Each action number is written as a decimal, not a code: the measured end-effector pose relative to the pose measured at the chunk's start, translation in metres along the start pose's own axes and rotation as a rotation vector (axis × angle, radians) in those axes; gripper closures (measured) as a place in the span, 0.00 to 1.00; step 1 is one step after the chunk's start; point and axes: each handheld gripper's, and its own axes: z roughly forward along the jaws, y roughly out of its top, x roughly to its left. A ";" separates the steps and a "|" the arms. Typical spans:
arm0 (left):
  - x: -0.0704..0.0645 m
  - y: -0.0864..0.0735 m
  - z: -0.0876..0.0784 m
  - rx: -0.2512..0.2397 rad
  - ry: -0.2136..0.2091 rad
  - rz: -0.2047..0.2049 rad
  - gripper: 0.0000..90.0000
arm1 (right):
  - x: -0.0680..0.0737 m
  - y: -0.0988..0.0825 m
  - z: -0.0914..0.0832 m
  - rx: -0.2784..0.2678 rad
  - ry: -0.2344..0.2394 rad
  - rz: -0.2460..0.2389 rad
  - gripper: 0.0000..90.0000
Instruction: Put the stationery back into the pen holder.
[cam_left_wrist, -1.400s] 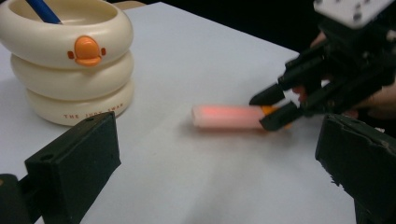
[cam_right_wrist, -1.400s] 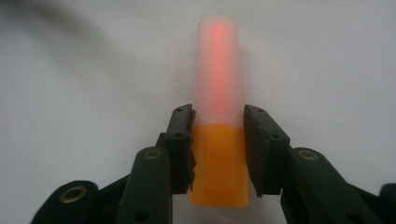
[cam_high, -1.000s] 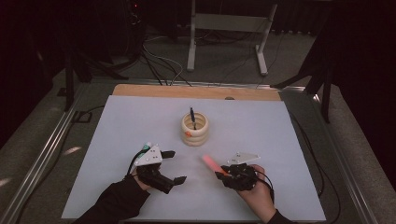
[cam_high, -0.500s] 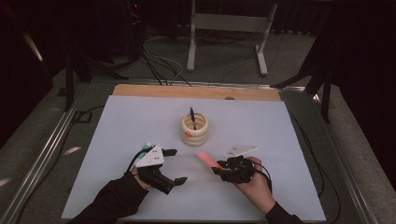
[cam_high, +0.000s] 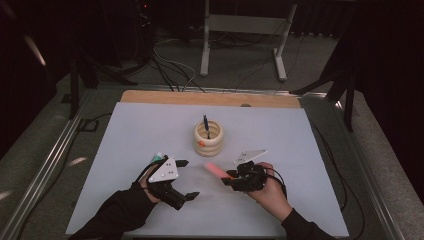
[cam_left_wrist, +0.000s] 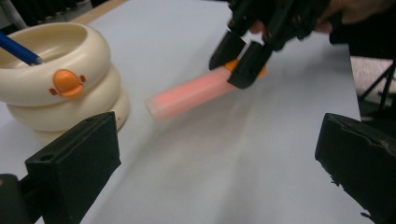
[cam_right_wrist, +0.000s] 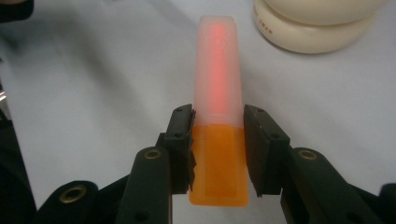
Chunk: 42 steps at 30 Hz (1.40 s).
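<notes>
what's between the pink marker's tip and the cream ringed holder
Nothing: bare white table sheet separates the pink translucent-capped orange marker from the cream stacked-ring pen holder, seen in the right gripper view.

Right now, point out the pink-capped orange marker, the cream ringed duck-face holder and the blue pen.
pink-capped orange marker (cam_right_wrist: 218, 158), right gripper view, orange body
cream ringed duck-face holder (cam_left_wrist: 95, 81), left gripper view, side wall
blue pen (cam_left_wrist: 18, 49), left gripper view, shaft

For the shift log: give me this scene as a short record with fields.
surface: white table
holder: cream ringed pen holder, upright at mid-table, blue pen standing in it
right gripper: shut on orange marker at its orange end, pale cap end pointing away from the jaws
marker position: lifted off the table, near the holder
left gripper: open, nothing between its jaws
</notes>
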 end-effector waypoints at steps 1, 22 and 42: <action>-0.001 0.000 0.000 0.011 0.004 0.017 0.00 | 0.000 0.001 0.001 0.003 0.006 -0.004 0.71; -0.014 0.004 0.010 0.164 0.229 0.324 0.08 | 0.011 0.030 0.013 0.070 0.056 -0.066 0.71; -0.028 -0.002 0.028 0.295 0.366 0.670 0.42 | 0.015 0.039 0.015 0.095 0.086 -0.073 0.71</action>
